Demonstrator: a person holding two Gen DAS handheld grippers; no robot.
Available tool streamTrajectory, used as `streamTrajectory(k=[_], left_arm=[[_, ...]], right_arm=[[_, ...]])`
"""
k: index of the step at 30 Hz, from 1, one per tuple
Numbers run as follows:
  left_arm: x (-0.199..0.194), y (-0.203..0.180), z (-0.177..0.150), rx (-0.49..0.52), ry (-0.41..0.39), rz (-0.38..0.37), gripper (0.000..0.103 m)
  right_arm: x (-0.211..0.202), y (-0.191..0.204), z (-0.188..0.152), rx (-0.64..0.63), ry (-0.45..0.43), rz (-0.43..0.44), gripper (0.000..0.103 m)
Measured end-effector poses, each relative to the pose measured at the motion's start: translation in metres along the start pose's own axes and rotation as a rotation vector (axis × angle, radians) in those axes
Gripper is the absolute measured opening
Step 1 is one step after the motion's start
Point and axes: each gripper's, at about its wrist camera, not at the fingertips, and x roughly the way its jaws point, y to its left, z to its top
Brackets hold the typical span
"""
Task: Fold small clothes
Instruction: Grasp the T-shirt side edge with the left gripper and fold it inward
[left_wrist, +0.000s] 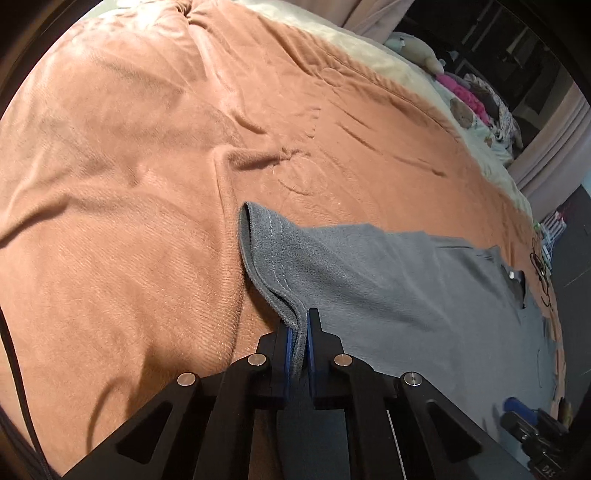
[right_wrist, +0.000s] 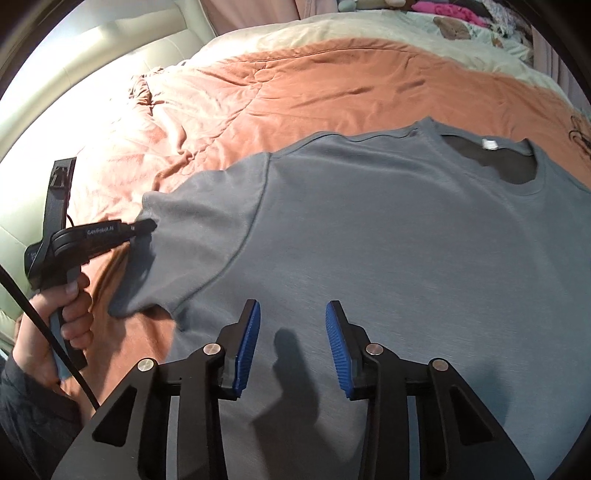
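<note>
A grey T-shirt (right_wrist: 388, 229) lies spread front-up on an orange blanket, collar (right_wrist: 491, 162) toward the far right. My left gripper (left_wrist: 300, 325) is shut on the hem of the shirt's left sleeve (left_wrist: 269, 254) and lifts it slightly off the blanket. The same gripper also shows in the right wrist view (right_wrist: 146, 226), held by a hand at the sleeve end. My right gripper (right_wrist: 292, 317) is open and empty, hovering just above the shirt's chest near the armpit seam.
The orange blanket (left_wrist: 129, 177) covers a bed with a cream sheet (right_wrist: 332, 33) beyond it. A pile of pink and patterned clothes (left_wrist: 469, 98) lies at the far edge. A black cable (right_wrist: 44, 328) hangs at the left.
</note>
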Motion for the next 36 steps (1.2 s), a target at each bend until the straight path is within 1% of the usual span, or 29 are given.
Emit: streamTrajectory(k=[3,4,6,9,12,14,17,19,21,23,24,26,30,35,36], left_arm=[[-0.018,-0.009,0.005,-0.013,-0.025,-0.016,0.006],[-0.026,-0.013,0.007,-0.013,-0.033,-0.022,0.006],[-0.033,-0.023,0.013,-0.003,-0.040,-0.023,0.006],[-0.045,-0.041,0.020,0.026,-0.050,-0.026,0.006],[-0.056,-0.062,0.026,0.062,-0.049,-0.028,0.006],[-0.065,-0.079,0.030,0.094,-0.061,-0.029,0.006],[-0.074,-0.102,0.032,0.115,-0.060,-0.045,0.006],[-0.076,-0.117,0.032,0.135,-0.056,-0.050,0.006],[-0.077,-0.132,0.030,0.157,-0.053,-0.048,0.006],[-0.078,-0.148,0.029,0.172,-0.052,-0.053,0.006],[-0.077,-0.154,0.029,0.180,-0.049,-0.053,0.006],[-0.073,-0.170,0.026,0.196,-0.037,-0.051,0.006],[-0.062,-0.202,0.017,0.236,-0.002,-0.073,0.006],[-0.041,-0.249,-0.002,0.336,0.070,-0.128,0.006],[-0.038,-0.257,-0.007,0.357,0.087,-0.139,0.008]], right_arm=[[0.013,0.002,0.005,0.057,0.027,0.071,0.027],[0.019,0.001,0.006,0.078,0.040,0.082,0.026],[0.031,-0.002,0.008,0.113,0.064,0.099,0.025],[0.051,-0.006,0.011,0.157,0.091,0.159,0.025],[0.066,-0.003,0.013,0.147,0.107,0.167,0.025],[0.066,-0.003,0.016,0.144,0.118,0.168,0.025],[0.054,-0.014,0.020,0.179,0.117,0.199,0.026],[0.042,-0.025,0.021,0.180,0.100,0.189,0.027],[0.029,-0.034,0.021,0.177,0.087,0.161,0.035],[0.015,-0.046,0.020,0.176,0.068,0.141,0.057],[0.007,-0.050,0.019,0.170,0.058,0.130,0.060],[-0.008,-0.061,0.019,0.166,0.043,0.106,0.061],[-0.036,-0.089,0.018,0.199,0.015,0.092,0.061],[-0.058,-0.110,0.010,0.237,0.003,0.085,0.061],[-0.061,-0.113,0.008,0.243,0.004,0.084,0.061]])
